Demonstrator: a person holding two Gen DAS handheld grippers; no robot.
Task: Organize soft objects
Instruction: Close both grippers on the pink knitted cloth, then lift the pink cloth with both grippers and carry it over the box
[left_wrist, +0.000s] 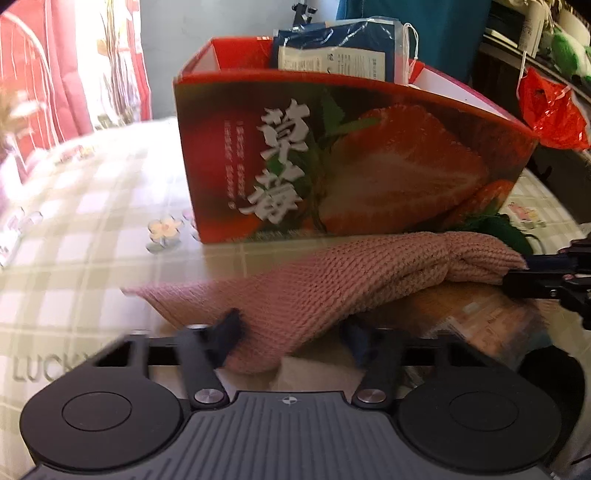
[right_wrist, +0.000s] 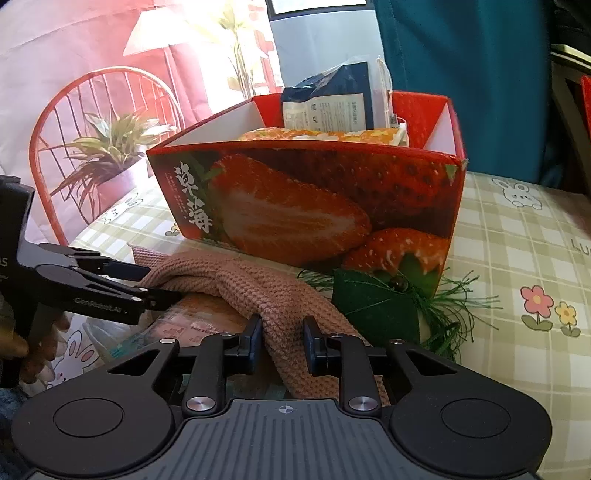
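A pink knitted cloth (left_wrist: 332, 280) lies in front of the red strawberry box (left_wrist: 351, 155) on the checked table. My left gripper (left_wrist: 291, 343) has its fingers on either side of one end of the cloth; in the right wrist view it (right_wrist: 159, 284) grips the cloth's left end. My right gripper (right_wrist: 282, 343) is closed on the other end of the pink cloth (right_wrist: 258, 288); it shows at the right edge of the left wrist view (left_wrist: 524, 269). The box (right_wrist: 306, 206) holds a dark blue packet (right_wrist: 332, 99) and an orange item (right_wrist: 321, 134).
A plastic-wrapped orange package (left_wrist: 476, 314) lies under the cloth. A green fringed piece (right_wrist: 380, 299) lies by the box's near corner. A red chair (right_wrist: 92, 122) and a potted plant (right_wrist: 107, 147) stand at the far left. A red bag (left_wrist: 550, 110) hangs at right.
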